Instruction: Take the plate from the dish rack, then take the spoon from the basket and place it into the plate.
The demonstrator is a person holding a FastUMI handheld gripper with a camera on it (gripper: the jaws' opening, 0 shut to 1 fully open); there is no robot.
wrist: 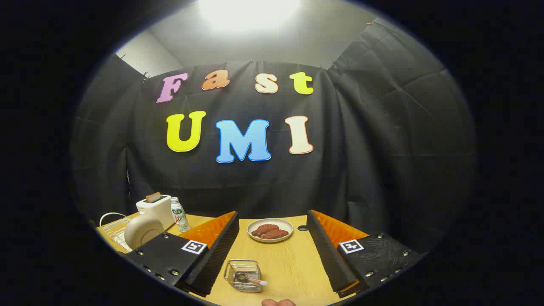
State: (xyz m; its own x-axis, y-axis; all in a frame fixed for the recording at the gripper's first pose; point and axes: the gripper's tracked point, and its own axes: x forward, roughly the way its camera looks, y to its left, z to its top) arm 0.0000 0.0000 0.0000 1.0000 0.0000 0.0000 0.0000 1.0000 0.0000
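Two plates: one [143, 230] in the rack [114, 233], one [270, 230] holding meat. One toaster [155, 209], one bottle [179, 213], one basket [244, 275], one spoon [251, 279].

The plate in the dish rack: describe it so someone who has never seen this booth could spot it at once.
On the wooden table, go to the corner with the white toaster and the water bottle. The white wire dish rack sits in front of the toaster, beside the open gripper. The plate stands on edge in it, cream and bare, unlike the flat plate of food ahead of the fingers.
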